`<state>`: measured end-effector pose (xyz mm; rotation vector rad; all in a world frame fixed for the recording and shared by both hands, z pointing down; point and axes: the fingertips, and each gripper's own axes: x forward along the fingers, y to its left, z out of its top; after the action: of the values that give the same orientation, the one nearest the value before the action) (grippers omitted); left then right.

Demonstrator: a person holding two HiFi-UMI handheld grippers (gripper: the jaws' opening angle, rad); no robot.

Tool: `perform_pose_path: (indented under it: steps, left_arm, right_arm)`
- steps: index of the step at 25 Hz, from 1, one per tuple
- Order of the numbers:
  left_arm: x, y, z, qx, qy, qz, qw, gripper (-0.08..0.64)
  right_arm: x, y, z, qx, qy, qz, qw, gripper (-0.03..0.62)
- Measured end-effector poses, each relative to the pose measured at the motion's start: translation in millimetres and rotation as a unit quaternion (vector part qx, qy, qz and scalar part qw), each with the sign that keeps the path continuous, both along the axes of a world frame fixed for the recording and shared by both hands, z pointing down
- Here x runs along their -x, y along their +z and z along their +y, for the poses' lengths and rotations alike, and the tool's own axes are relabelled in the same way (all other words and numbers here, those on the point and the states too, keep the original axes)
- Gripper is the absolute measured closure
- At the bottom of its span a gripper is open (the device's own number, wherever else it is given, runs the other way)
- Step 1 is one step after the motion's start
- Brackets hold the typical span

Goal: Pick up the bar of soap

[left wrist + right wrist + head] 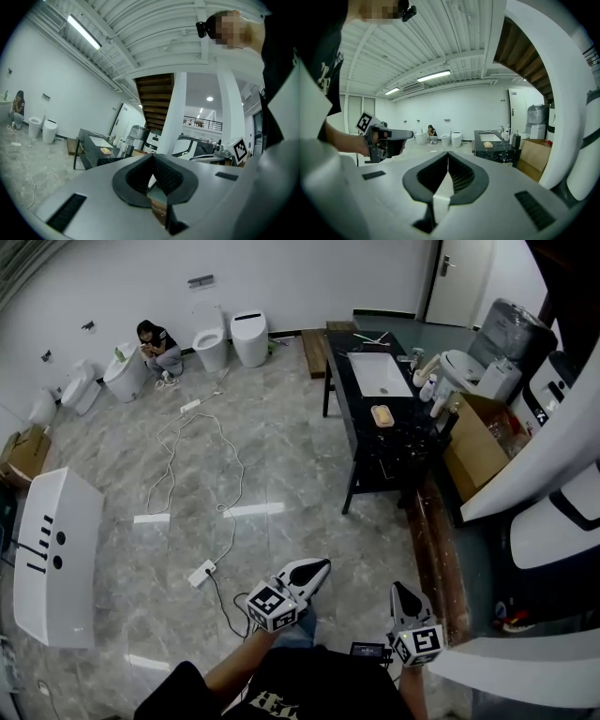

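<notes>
The bar of soap [382, 415] is a tan block lying on the black vanity counter [398, 442], just in front of the white sink [379, 373]. It also shows small and far off in the left gripper view as the soap [106, 150] and in the right gripper view as the soap [488, 145]. Both grippers are held low near the person's body, several floor tiles short of the counter. My left gripper [322, 565] [152, 156] is shut and empty. My right gripper [397, 588] [448, 153] is also shut with nothing in it.
Bottles [429, 385] and a cardboard box [478, 442] stand at the counter's right. Cables and a power strip [202, 573] lie on the tiled floor. Toilets [248, 337] and a crouching person [155, 345] are at the far wall. A white panel [56, 554] stands at left.
</notes>
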<state>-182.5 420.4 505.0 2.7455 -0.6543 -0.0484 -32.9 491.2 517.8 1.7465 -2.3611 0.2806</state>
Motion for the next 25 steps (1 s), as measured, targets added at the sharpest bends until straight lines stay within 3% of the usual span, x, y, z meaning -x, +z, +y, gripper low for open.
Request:
perform_pose_path:
  steps: [10, 13, 25]
  left_arm:
    - [28, -2, -99, 0.008, -0.041, 0.016, 0.9990, 0.552]
    - [29, -1, -119, 0.007, -0.040, 0.010, 0.9991, 0.552]
    - [27, -2, -181, -0.004, -0.021, -0.010, 0.9997, 0.552]
  right_arm:
    - [15, -1, -91, 0.018, -0.025, 0.010, 0.999, 0.583]
    - [15, 4, -114, 0.026, -0.032, 0.029, 0.999, 0.583]
    - [16, 1, -175, 0.006, -0.019, 0.012, 1.000, 0.583]
